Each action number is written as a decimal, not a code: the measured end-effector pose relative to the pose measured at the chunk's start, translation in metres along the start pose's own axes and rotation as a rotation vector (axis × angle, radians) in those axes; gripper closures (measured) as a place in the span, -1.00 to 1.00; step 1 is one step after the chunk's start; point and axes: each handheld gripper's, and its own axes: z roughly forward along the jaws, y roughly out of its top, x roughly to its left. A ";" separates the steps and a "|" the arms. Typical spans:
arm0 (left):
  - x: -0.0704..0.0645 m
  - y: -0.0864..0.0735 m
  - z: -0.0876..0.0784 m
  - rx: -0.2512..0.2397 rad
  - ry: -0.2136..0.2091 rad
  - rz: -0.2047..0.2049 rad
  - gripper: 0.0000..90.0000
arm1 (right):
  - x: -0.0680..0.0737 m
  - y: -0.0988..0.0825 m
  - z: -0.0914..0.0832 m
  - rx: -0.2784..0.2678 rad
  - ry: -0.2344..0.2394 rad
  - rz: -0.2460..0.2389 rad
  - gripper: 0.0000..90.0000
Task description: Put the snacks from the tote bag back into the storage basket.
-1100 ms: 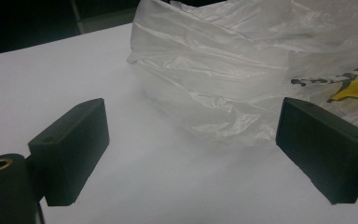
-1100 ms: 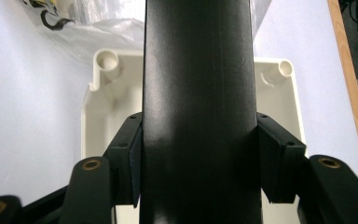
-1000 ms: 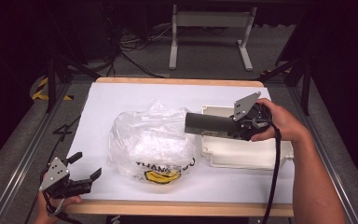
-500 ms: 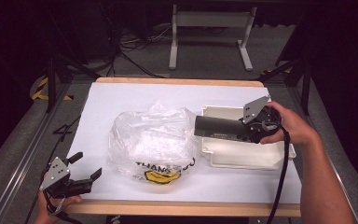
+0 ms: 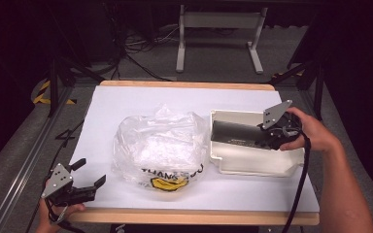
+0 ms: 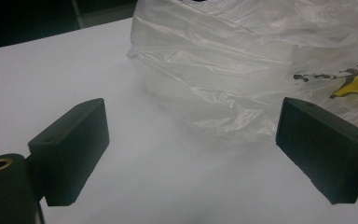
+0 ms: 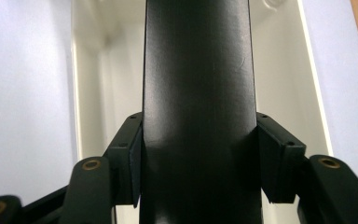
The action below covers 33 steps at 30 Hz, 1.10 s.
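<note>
White table (image 5: pixel 126 104), crinkly bag (image 5: pixel 160 145), smooth black cylinder (image 5: pixel 235 132)

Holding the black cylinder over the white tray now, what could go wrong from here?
1. The right claw grips the black cylinder at one end only, so the long free end could sag or twist out on lowering.
2. That free end points toward the plastic bag, which sits close against the white tray; it may snag the bag.
3. The left claw is open near the bag; nothing steadies the tray, so a bump could shift it.
</note>
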 end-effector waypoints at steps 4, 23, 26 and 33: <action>0.000 0.000 -0.001 0.002 0.003 0.002 -0.77 | -0.001 -0.007 -0.002 0.010 -0.003 0.005 -0.04; -0.001 0.000 0.001 0.012 0.006 0.000 -0.77 | -0.006 -0.022 0.032 0.079 0.061 -0.001 -0.04; -0.001 -0.001 0.002 0.016 0.005 0.001 -0.77 | -0.007 -0.026 0.042 0.119 0.089 0.007 -0.04; -0.002 0.000 0.003 0.023 0.004 0.004 -0.77 | -0.007 -0.033 0.049 0.123 0.112 0.020 -0.05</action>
